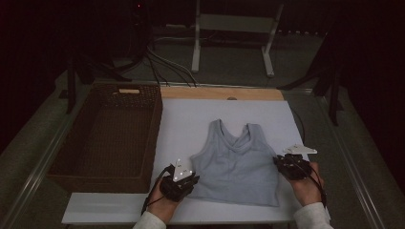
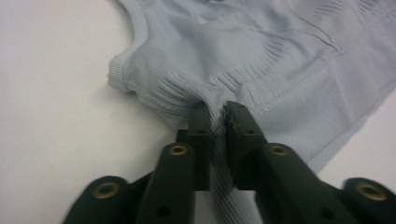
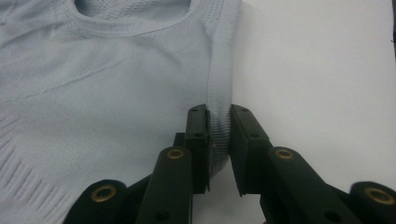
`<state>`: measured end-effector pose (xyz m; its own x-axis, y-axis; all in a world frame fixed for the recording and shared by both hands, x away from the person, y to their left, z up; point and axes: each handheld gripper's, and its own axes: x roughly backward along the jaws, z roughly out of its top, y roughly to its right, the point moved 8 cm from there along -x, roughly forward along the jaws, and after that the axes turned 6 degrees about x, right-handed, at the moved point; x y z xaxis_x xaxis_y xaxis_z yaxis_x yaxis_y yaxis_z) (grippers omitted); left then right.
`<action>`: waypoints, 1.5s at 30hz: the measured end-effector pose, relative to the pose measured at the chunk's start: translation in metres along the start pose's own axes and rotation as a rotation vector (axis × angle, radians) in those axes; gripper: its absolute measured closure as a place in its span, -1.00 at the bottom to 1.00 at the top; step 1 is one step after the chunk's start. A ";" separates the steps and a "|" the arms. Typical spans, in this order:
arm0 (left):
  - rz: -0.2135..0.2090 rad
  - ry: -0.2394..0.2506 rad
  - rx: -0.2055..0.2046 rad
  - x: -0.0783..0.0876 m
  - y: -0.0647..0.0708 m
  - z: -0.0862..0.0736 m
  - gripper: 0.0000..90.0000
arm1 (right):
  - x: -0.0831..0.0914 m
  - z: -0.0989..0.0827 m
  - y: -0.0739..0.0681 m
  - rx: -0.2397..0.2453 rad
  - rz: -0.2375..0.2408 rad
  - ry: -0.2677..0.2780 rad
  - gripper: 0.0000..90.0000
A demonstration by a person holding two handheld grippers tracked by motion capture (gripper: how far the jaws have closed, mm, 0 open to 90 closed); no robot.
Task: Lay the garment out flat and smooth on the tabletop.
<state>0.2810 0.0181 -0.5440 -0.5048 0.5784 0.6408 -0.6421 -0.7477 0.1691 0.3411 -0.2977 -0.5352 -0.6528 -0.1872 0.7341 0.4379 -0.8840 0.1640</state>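
A light blue-grey sleeveless top (image 1: pixel 236 164) lies flat on the white board (image 1: pixel 191 119), neck toward the far side. My left gripper (image 1: pixel 193 178) is at the top's left side, under the armhole. In the left gripper view the left gripper (image 2: pixel 217 112) is shut on a puckered fold of the top (image 2: pixel 261 51). My right gripper (image 1: pixel 277 161) is at the top's right side. In the right gripper view the right gripper (image 3: pixel 218 114) pinches the ribbed edge band of the top (image 3: pixel 102 93). A hand holds each gripper from the near edge.
A dark woven basket (image 1: pixel 156 133) stands to the left of the board, open. A wooden strip (image 1: pixel 219 93) runs along the board's far edge. Beyond the table a white stand (image 1: pixel 234 24) and cables (image 1: pixel 162 62) sit on the dim floor.
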 end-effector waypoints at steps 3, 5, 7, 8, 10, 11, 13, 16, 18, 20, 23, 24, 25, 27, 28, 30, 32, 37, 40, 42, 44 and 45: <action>-0.007 0.045 -0.003 0.001 0.005 0.006 0.38 | 0.001 -0.001 -0.001 -0.008 -0.002 0.003 0.49; -0.012 0.074 -0.017 0.002 0.008 0.011 0.24 | 0.004 -0.001 -0.002 -0.011 -0.003 0.006 0.24; -0.010 0.098 -0.025 0.003 0.011 0.017 0.16 | 0.009 -0.001 -0.005 -0.021 -0.003 0.023 0.01; -0.014 0.104 -0.027 0.003 0.012 0.020 0.12 | 0.012 -0.001 -0.006 -0.024 -0.003 0.030 -0.05; -0.027 0.107 -0.031 0.002 0.015 0.023 0.09 | 0.016 -0.002 -0.009 -0.024 0.002 0.041 -0.16; -0.039 0.104 -0.032 0.001 0.017 0.024 0.08 | 0.017 -0.003 -0.010 -0.023 0.002 0.045 -0.19; -0.043 0.091 -0.049 -0.005 0.020 0.025 0.07 | 0.022 -0.005 -0.013 -0.025 0.009 0.054 -0.22; -0.049 0.063 -0.061 -0.017 0.024 0.025 0.02 | 0.027 -0.009 -0.019 -0.021 0.020 0.058 -0.22; -0.058 0.045 -0.063 -0.023 0.025 0.024 -0.01 | 0.029 -0.012 -0.022 -0.017 0.030 0.056 -0.20; -0.062 0.023 -0.067 -0.031 0.027 0.023 -0.07 | 0.030 -0.017 -0.026 -0.024 0.048 0.053 -0.19; -0.056 -0.004 -0.077 -0.039 0.028 0.021 -0.13 | 0.030 -0.023 -0.030 -0.018 0.065 0.041 -0.14; -0.056 -0.013 -0.081 -0.041 0.029 0.020 -0.15 | 0.030 -0.024 -0.031 -0.022 0.073 0.039 -0.11; -0.051 -0.021 -0.086 -0.042 0.029 0.018 -0.17 | 0.030 -0.025 -0.032 -0.030 0.085 0.041 -0.09; -0.053 -0.033 -0.093 -0.043 0.029 0.016 -0.19 | 0.029 -0.028 -0.034 -0.042 0.107 0.038 -0.03; -0.059 -0.041 -0.093 -0.043 0.029 0.014 -0.17 | 0.028 -0.029 -0.035 -0.044 0.112 0.032 -0.01; -0.062 -0.058 -0.093 -0.044 0.029 0.012 0.00 | 0.026 -0.030 -0.036 -0.045 0.127 0.023 0.08; -0.046 -0.075 -0.101 -0.046 0.028 0.010 0.20 | 0.024 -0.031 -0.038 -0.051 0.149 0.022 0.23; -0.024 -0.092 -0.101 -0.046 0.024 0.008 0.79 | 0.024 -0.031 -0.042 -0.053 0.177 0.003 0.85; -0.039 -0.086 -0.097 -0.043 0.025 0.009 0.97 | 0.027 -0.031 -0.044 -0.045 0.182 0.002 0.90; -0.054 -0.086 -0.093 -0.040 0.025 0.009 0.98 | 0.029 -0.031 -0.045 -0.043 0.184 0.004 0.91; -0.064 -0.084 -0.087 -0.034 0.025 0.009 0.99 | 0.031 -0.031 -0.046 -0.040 0.183 0.007 0.91; -0.065 -0.085 -0.088 -0.031 0.025 0.008 0.99 | 0.033 -0.032 -0.047 -0.039 0.190 0.008 0.91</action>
<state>0.2853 -0.0208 -0.5539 -0.4124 0.5920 0.6924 -0.7218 -0.6760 0.1481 0.2795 -0.2759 -0.5397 -0.5659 -0.3553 0.7440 0.5292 -0.8485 -0.0026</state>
